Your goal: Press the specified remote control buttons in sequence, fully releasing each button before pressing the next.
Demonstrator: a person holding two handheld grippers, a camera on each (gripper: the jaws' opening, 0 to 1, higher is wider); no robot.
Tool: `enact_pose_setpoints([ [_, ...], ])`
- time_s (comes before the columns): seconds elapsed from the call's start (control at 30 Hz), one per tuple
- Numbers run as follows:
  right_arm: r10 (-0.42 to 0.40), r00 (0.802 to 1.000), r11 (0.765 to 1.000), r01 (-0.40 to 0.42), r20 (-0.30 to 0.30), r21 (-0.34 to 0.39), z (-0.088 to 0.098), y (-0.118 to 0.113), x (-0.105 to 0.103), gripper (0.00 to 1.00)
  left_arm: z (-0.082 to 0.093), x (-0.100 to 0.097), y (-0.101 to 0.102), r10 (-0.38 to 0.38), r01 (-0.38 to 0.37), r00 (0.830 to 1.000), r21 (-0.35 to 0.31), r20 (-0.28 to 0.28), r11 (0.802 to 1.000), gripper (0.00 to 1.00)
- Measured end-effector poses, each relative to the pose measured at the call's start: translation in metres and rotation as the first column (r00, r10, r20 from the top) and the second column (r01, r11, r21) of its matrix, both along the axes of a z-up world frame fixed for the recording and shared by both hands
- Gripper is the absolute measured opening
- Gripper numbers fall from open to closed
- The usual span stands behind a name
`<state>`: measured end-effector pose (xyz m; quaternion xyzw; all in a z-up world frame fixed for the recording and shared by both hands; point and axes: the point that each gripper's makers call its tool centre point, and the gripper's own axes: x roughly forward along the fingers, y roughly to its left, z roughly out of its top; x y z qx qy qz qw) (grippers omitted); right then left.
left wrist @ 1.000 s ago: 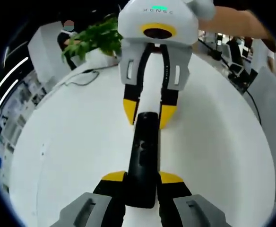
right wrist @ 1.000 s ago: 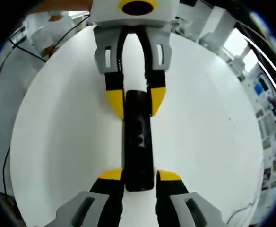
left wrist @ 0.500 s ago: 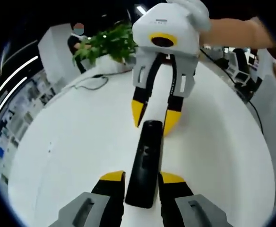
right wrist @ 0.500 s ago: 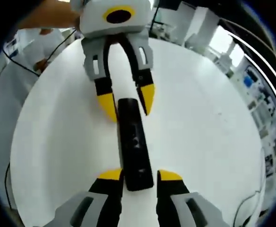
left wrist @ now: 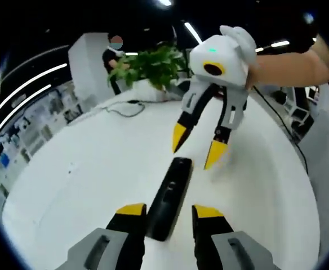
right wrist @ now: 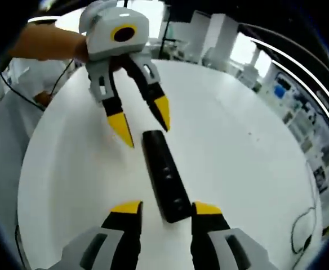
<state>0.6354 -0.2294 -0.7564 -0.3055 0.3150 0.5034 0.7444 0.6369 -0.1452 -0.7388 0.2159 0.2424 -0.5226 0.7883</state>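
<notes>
A black remote control (left wrist: 169, 197) lies flat on the white table (left wrist: 85, 185). Its near end sits between the yellow tips of my left gripper (left wrist: 170, 211), which is open and clear of its sides. My right gripper (left wrist: 198, 145) hangs open above the remote's far end, held by a hand. In the right gripper view the remote (right wrist: 164, 175) runs away from my open right gripper (right wrist: 166, 208). The left gripper (right wrist: 142, 119) hovers open just past the remote's far end, with nothing in its jaws.
A green plant (left wrist: 150, 64) and a black cable (left wrist: 122, 107) sit at the table's far edge. Another cable (right wrist: 299, 236) lies near the rim. A person (left wrist: 115, 56) stands beyond the table, among office desks and shelves.
Both grippers have lifted and drawn back from the remote's two ends, with their jaws spread wider. The remote stays flat on the table.
</notes>
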Motion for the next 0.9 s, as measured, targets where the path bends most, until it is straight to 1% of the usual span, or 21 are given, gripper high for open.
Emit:
enact_pose_setpoints([
  [0.13, -0.034, 0.999, 0.999, 0.034, 0.007, 0.024, 0.006, -0.004, -0.008, 0.34, 0.003, -0.011, 0.003, 0.014, -0.014, 1.0, -0.017, 0.004, 1.0, 0.35],
  [0.2, -0.069, 0.998, 0.996, 0.069, 0.006, 0.062, 0.012, -0.005, -0.011, 0.36, 0.008, -0.016, 0.004, 0.035, -0.034, 0.999, -0.046, 0.004, 0.998, 0.36],
  [0.3, -0.1, 0.995, 0.99, 0.099, 0.004, 0.101, 0.018, -0.005, -0.013, 0.37, 0.012, -0.019, 0.01, 0.069, -0.069, 0.998, -0.073, 0.009, 0.995, 0.37],
  [0.37, -0.112, 0.994, 0.987, 0.11, 0.009, 0.117, 0.022, -0.005, -0.017, 0.38, 0.015, -0.026, 0.011, 0.087, -0.086, 0.996, -0.089, 0.006, 0.992, 0.39],
  [0.47, -0.118, 0.993, 0.985, 0.115, 0.012, 0.129, 0.025, -0.005, -0.024, 0.38, 0.018, -0.031, 0.015, 0.098, -0.096, 0.995, -0.103, 0.012, 0.99, 0.42],
  [0.5, -0.124, 0.992, 0.983, 0.121, 0.015, 0.14, 0.028, -0.004, -0.027, 0.38, 0.022, -0.037, 0.016, 0.113, -0.111, 0.994, -0.119, 0.011, 0.987, 0.42],
  [0.7, -0.161, 0.987, 0.97, 0.153, 0.027, 0.188, 0.038, -0.002, -0.04, 0.41, 0.038, -0.05, 0.023, 0.179, -0.176, 0.984, -0.181, -0.001, 0.968, 0.48],
  [0.77, -0.18, 0.983, 0.963, 0.171, 0.023, 0.21, 0.04, -0.002, -0.044, 0.41, 0.042, -0.052, 0.027, 0.197, -0.192, 0.98, -0.199, 0.002, 0.961, 0.49],
  [0.83, -0.196, 0.98, 0.956, 0.186, 0.022, 0.229, 0.043, -0.002, -0.047, 0.43, 0.043, -0.054, 0.03, 0.205, -0.201, 0.979, -0.205, 0.001, 0.958, 0.49],
  [0.9, -0.206, 0.978, 0.95, 0.195, 0.023, 0.244, 0.046, -0.003, -0.052, 0.44, 0.044, -0.059, 0.033, 0.21, -0.203, 0.978, -0.203, 0.014, 0.958, 0.49],
])
